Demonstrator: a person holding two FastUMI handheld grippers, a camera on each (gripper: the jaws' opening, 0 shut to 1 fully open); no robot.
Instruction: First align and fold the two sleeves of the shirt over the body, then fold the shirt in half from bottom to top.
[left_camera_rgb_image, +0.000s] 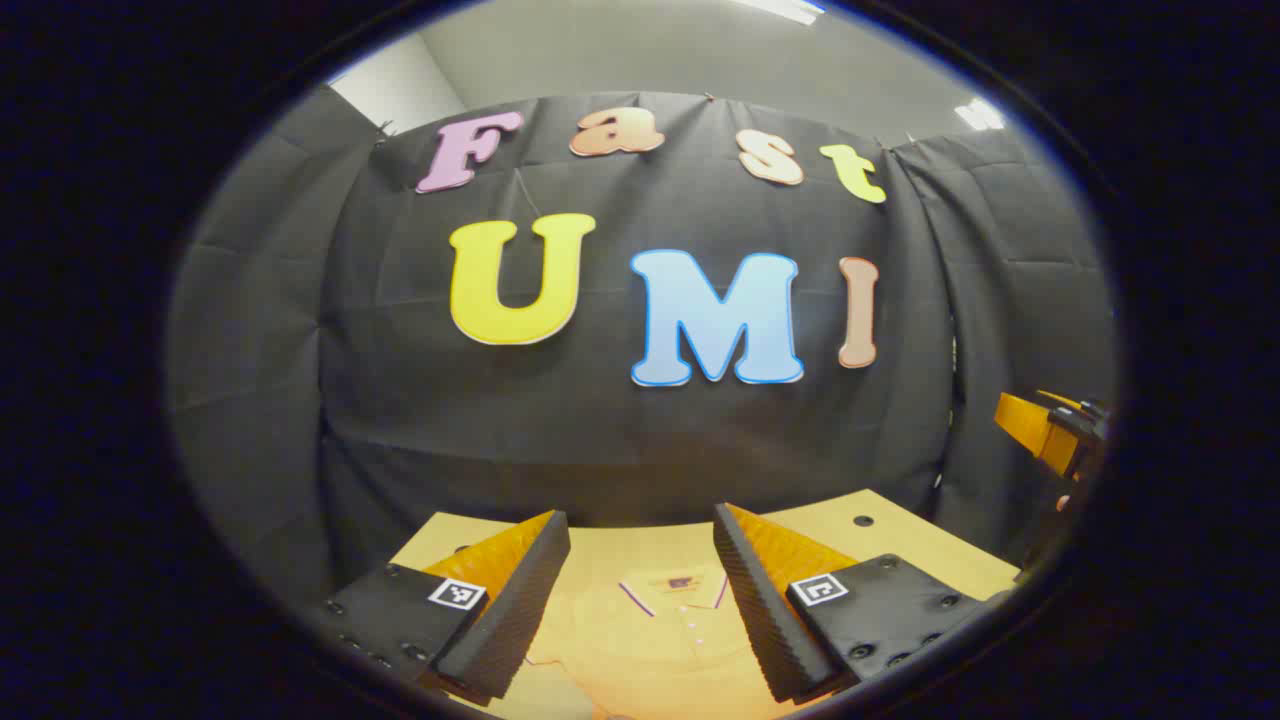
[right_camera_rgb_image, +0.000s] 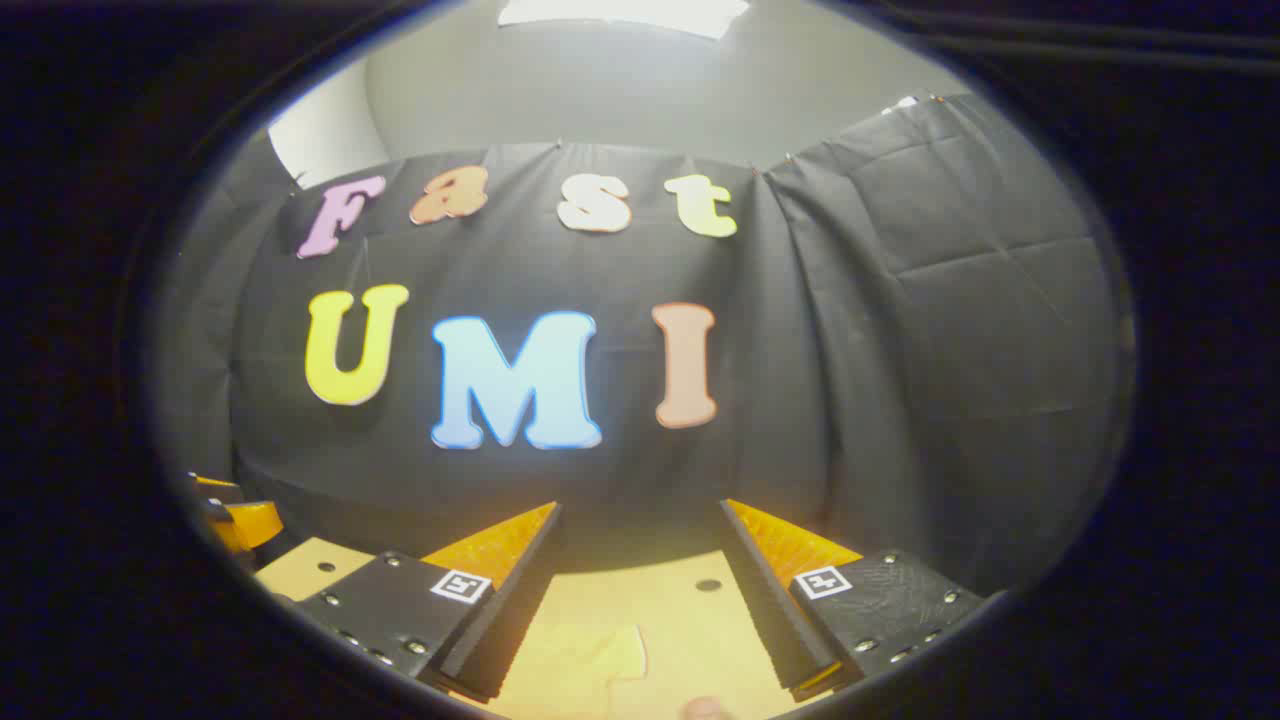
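A pale yellow polo shirt (left_camera_rgb_image: 650, 640) lies flat on the wooden table (left_camera_rgb_image: 900, 545), its collar (left_camera_rgb_image: 672, 590) and button placket facing up. In the left gripper view my left gripper (left_camera_rgb_image: 640, 520) hovers open above the collar, with nothing between its fingers. In the right gripper view my right gripper (right_camera_rgb_image: 641, 512) is also open and holds nothing. Below it, one short sleeve of the shirt (right_camera_rgb_image: 590, 655) lies spread on the table (right_camera_rgb_image: 690, 630). The right gripper (left_camera_rgb_image: 1050, 430) also shows at the right edge of the left gripper view, raised above the table.
Black cloth walls close in the table at the back and on both sides. Small round holes mark the tabletop (right_camera_rgb_image: 708, 585) (left_camera_rgb_image: 862, 521). The left gripper's body (right_camera_rgb_image: 235, 520) shows at the left edge of the right gripper view.
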